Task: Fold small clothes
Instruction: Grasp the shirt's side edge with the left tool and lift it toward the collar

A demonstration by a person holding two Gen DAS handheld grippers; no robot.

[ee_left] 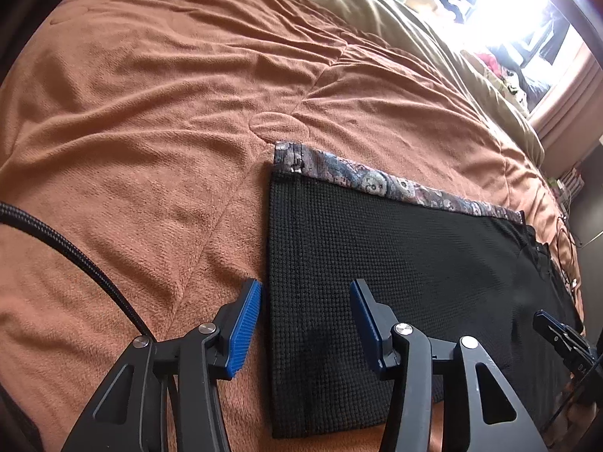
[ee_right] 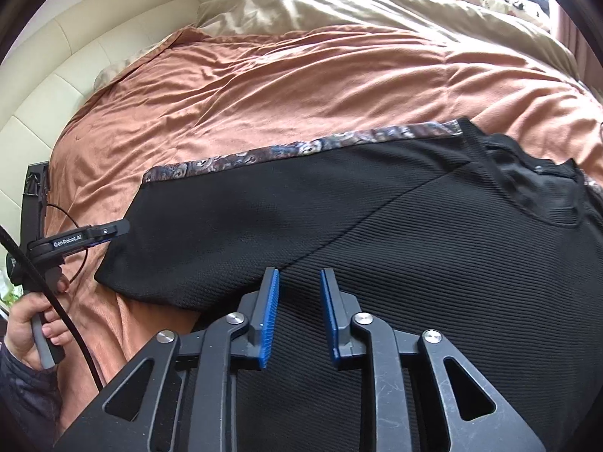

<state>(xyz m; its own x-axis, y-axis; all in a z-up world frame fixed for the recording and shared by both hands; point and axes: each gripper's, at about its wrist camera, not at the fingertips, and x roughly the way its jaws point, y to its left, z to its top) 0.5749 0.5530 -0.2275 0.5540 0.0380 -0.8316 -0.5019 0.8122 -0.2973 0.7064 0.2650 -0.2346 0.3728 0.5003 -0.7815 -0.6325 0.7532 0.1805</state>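
A black garment (ee_right: 377,218) with a patterned band lies flat on the orange bedspread (ee_left: 150,113). The left gripper (ee_left: 305,293), marked "GenRobot.AI", straddles its left edge, parted. The right gripper (ee_right: 299,275) hangs over the cloth, narrowly parted, gripping nothing.

One black garment (ee_right: 414,245), two grippers, left (ee_left: 305,293) and right (ee_right: 299,275), one orange blanket (ee_left: 169,113), one hand (ee_right: 34,312)

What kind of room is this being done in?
Most likely a bedroom: a black garment lies on a bed under a rust-orange bedspread, with a cream padded headboard behind and a bright window beyond.
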